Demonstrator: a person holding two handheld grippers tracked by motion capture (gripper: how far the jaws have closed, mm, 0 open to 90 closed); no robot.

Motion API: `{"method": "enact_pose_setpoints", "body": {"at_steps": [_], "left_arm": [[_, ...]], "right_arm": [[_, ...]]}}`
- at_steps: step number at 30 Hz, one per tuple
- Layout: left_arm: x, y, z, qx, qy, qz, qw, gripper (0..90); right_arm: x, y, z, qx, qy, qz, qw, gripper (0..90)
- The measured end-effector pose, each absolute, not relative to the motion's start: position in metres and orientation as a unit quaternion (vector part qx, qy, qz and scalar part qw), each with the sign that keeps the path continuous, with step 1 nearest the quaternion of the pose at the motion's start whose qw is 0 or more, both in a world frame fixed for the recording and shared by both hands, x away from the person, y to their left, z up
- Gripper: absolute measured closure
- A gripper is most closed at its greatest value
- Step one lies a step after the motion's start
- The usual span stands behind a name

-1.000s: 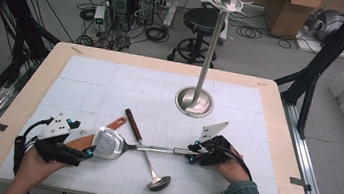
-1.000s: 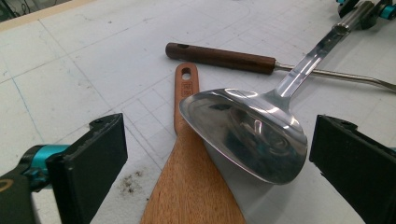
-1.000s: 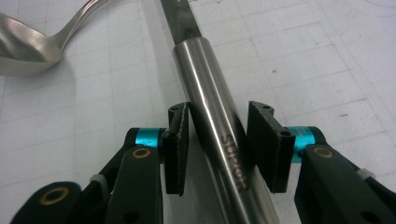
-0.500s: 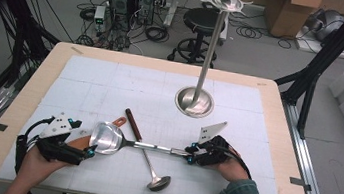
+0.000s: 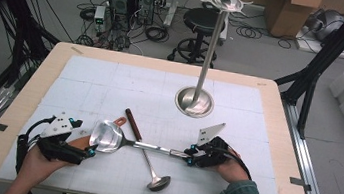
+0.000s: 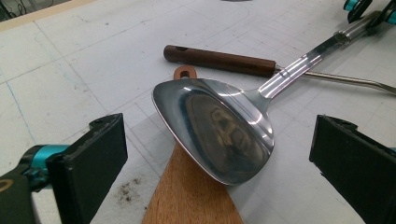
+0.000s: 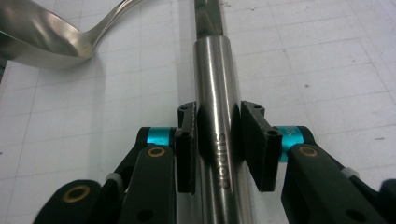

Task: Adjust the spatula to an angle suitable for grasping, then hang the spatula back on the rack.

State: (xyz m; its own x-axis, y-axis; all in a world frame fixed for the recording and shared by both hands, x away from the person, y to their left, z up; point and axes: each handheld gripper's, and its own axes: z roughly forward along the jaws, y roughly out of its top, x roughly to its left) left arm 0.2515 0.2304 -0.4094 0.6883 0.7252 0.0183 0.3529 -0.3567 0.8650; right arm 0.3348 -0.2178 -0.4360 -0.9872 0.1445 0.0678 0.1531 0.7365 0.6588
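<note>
Steel handle of the big spoon sits clamped between my right gripper jaws, pads pressed on both sides. Its shiny bowl lies straight ahead of my left gripper, resting on a wooden spatula that runs between the jaws, which stand wide apart on nothing. Just beyond the bowl lies a ladle with a dark wooden handle.
</note>
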Motion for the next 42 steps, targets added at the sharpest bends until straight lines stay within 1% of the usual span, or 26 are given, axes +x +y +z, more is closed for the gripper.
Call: {"method": "enact_pose_setpoints", "body": {"at_steps": [10,15,19,20,25,30,36,42], "left_arm": [[0.252,0.230,-0.409,0.799,0.335,0.204,0.457,4.7],[0.252,0.229,-0.409,0.799,0.333,0.203,0.457,4.7],[0.253,0.230,-0.408,0.799,0.332,0.203,0.458,4.7],[0.253,0.230,-0.408,0.799,0.333,0.202,0.458,4.7],[0.253,0.230,-0.407,0.799,0.330,0.203,0.460,4.7],[0.252,0.230,-0.407,0.799,0.329,0.203,0.461,4.7],[0.252,0.230,-0.407,0.799,0.329,0.202,0.461,4.7],[0.252,0.229,-0.407,0.801,0.325,0.203,0.460,4.7]], "right_arm": [[0.333,-0.217,-0.436,-0.087,-0.933,-0.350,0.004,67.3],[0.334,-0.212,-0.437,-0.098,-0.928,-0.358,0.000,60.6],[0.336,-0.207,-0.438,-0.103,-0.926,-0.364,0.000,57.0],[0.338,-0.206,-0.438,-0.103,-0.926,-0.364,0.008,57.0],[0.340,-0.196,-0.437,-0.096,-0.926,-0.364,0.011,57.0],[0.341,-0.189,-0.438,-0.091,-0.926,-0.367,0.007,56.7],[0.340,-0.188,-0.438,-0.095,-0.927,-0.363,0.013,56.2],[0.338,-0.189,-0.437,-0.109,-0.928,-0.357,0.008,54.8]]}}
